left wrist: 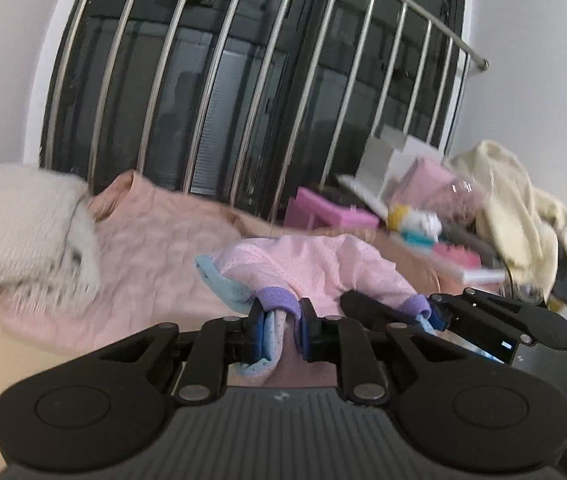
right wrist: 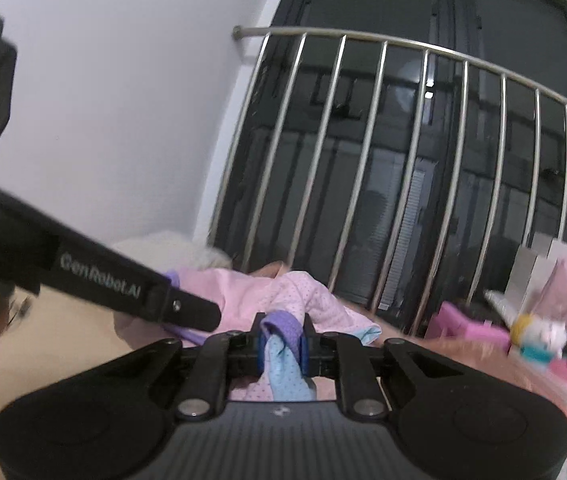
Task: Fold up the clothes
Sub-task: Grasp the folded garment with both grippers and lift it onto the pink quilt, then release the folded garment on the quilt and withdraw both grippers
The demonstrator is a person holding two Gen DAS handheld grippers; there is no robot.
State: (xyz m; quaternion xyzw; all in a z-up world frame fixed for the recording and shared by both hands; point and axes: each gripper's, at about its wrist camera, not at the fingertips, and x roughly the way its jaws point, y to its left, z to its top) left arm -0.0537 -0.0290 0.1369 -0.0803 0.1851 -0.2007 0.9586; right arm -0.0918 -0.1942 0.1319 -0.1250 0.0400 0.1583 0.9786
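left claw [left wrist: 279,332] pinching pink garment [left wrist: 315,268] hem, right claw [right wrist: 282,344] same, railing [left wrist: 243,92] behind

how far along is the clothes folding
Done: one cream knit appears folded at the left. In hand: the left gripper and right gripper each clamp the pink mesh garment by its purple trim, unfolded. Left: that garment, the pale yellow clothes heaped at right.

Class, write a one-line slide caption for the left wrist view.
Both grippers pinch the pink garment.
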